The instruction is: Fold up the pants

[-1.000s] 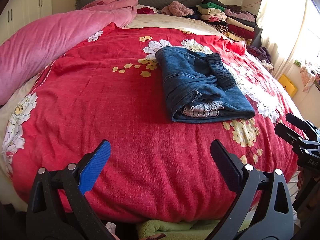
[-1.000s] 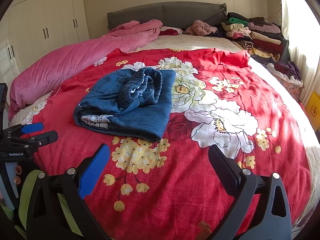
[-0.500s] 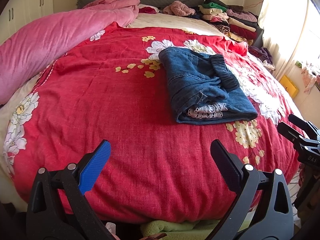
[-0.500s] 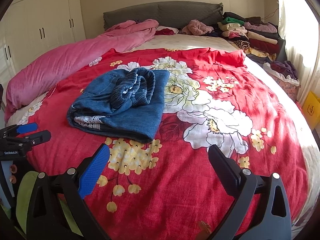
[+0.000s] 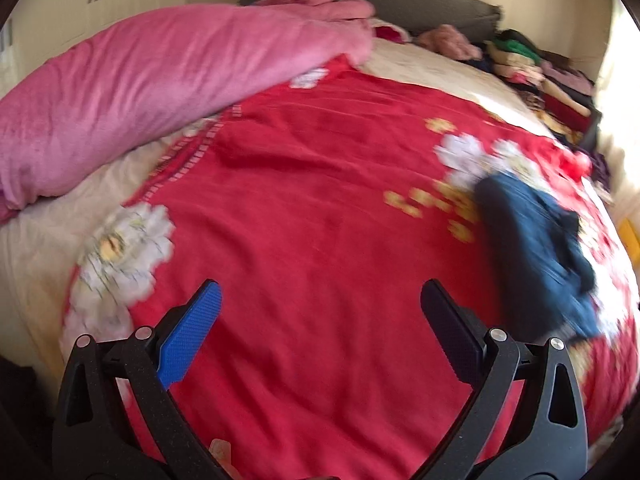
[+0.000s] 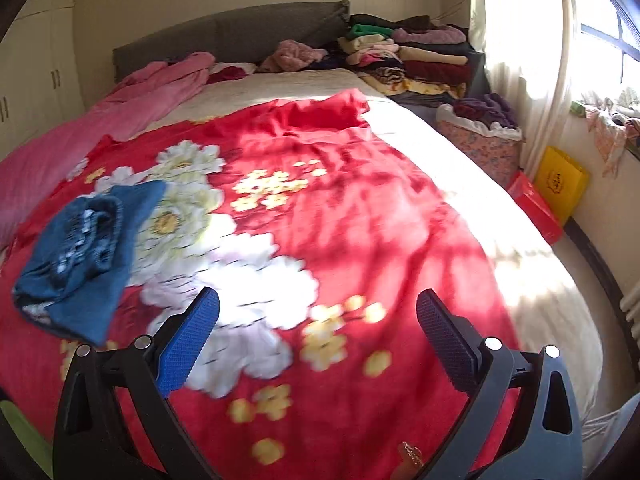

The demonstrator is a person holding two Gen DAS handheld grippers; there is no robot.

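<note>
The folded pants (image 6: 86, 248), blue denim with the gathered waistband lying on top, are seen resting on the red floral blanket (image 6: 360, 216) that covers the bed. In the right wrist view they lie toward the left side of the blanket, beside a large white printed flower; in the left wrist view the pants (image 5: 536, 252) appear blurred at the right edge of the blanket (image 5: 320, 220). They are touched by neither pair of tongs.

The left tongs (image 5: 320, 332) are held spread wide apart over the bare red blanket, with nothing between the jaws, well apart from the pants. The right tongs (image 6: 318, 336) are likewise held wide open and empty, above the white and yellow flower print, the pants lying to their left.

A long pink quilt (image 5: 152, 92) is bunched along the left side of the bed, reaching up to the grey headboard (image 6: 240, 36). Stacked folded clothes (image 6: 408, 60) are piled at the far right corner by the headboard. A yellow bag (image 6: 560, 184) is seen standing on the floor below the bright window (image 6: 608, 40).
</note>
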